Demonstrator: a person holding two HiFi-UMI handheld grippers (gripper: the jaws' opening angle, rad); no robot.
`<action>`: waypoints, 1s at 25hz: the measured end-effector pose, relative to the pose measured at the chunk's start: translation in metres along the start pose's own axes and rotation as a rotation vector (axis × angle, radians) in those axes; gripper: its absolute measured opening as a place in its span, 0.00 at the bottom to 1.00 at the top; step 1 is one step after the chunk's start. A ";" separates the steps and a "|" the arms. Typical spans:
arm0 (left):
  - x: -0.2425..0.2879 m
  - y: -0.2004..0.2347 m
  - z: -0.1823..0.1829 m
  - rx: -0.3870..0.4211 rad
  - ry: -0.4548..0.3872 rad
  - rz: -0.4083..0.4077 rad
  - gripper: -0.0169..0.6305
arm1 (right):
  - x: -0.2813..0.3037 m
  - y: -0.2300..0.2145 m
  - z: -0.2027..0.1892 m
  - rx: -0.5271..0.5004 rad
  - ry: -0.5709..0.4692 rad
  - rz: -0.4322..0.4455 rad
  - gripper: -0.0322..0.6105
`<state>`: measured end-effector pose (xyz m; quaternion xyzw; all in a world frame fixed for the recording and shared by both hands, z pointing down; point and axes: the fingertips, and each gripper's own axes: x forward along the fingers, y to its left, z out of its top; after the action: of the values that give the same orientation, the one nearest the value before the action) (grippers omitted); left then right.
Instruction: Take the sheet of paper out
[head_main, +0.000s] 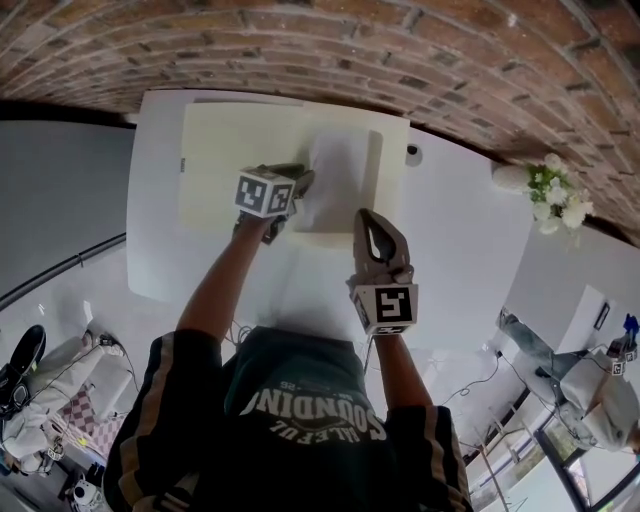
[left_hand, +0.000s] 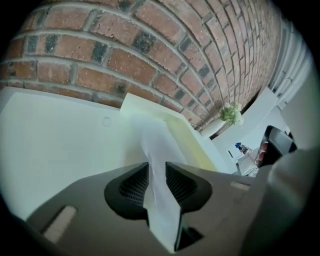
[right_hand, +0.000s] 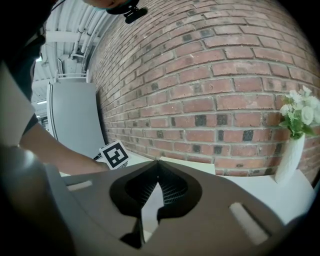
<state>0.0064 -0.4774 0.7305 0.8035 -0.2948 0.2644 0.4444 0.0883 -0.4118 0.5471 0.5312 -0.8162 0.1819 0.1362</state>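
On the white counter (head_main: 450, 230) by the brick wall lies a pale yellow folder (head_main: 230, 150). The sheet of paper (head_main: 335, 175) rests on its right half. The sheet's near end runs between the wide-open jaws of the left tool (left_hand: 157, 172), unpinched. The right tool (right_hand: 158, 165) is closed and empty. This looks like the gripping step. Next, the left tool should pinch the edge and draw it clear.

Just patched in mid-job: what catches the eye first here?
A white sheet lies on a pale yellow folder on the white table by the brick wall. The left tool has its jaws apart with the sheet between them; the right tool, shut, is nearer the person.
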 end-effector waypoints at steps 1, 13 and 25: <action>0.003 0.001 -0.001 -0.002 0.007 -0.001 0.20 | -0.001 -0.001 -0.001 -0.001 0.002 -0.002 0.05; 0.024 0.003 -0.014 0.005 0.053 0.012 0.17 | -0.011 -0.015 -0.010 0.006 0.022 -0.036 0.05; 0.019 0.011 -0.014 0.091 0.037 0.093 0.04 | -0.016 -0.015 -0.009 0.020 0.021 -0.040 0.05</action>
<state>0.0098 -0.4743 0.7562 0.8034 -0.3110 0.3130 0.3999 0.1086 -0.4003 0.5513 0.5469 -0.8020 0.1928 0.1434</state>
